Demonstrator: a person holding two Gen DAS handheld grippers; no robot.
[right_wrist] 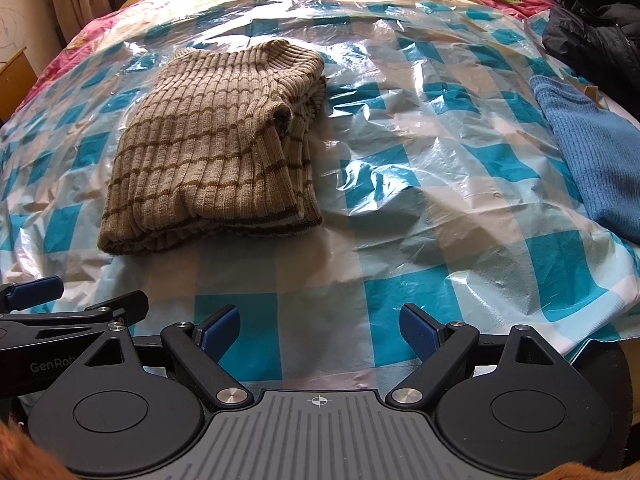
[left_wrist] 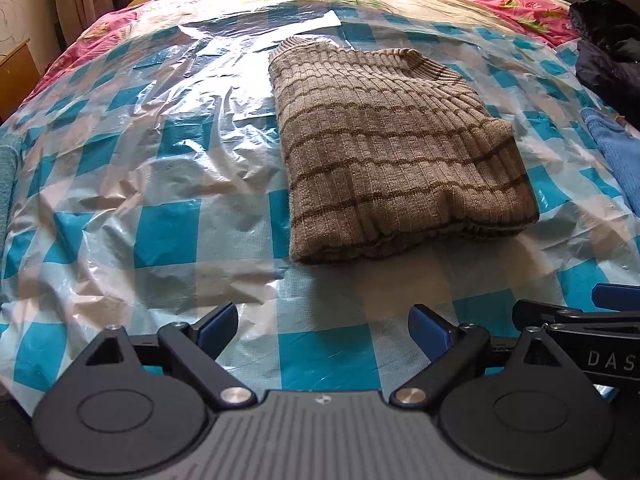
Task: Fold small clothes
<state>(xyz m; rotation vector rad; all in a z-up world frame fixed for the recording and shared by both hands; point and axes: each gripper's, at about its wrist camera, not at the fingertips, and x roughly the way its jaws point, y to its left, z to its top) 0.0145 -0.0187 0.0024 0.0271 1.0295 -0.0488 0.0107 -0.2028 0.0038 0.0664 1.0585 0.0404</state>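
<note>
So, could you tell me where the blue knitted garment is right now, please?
The blue knitted garment lies at the right edge of the checked plastic sheet in the right wrist view, just below the dark jacket, well right of the folded striped sweater.

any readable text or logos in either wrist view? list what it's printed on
"DAS", cut off by the frame edge: on the right gripper body, seen in the left wrist view.
"GenRob", cut off behind the near gripper: on the left gripper body, seen in the right wrist view.
Nothing readable on the striped sweater or checked plastic sheet.
</note>
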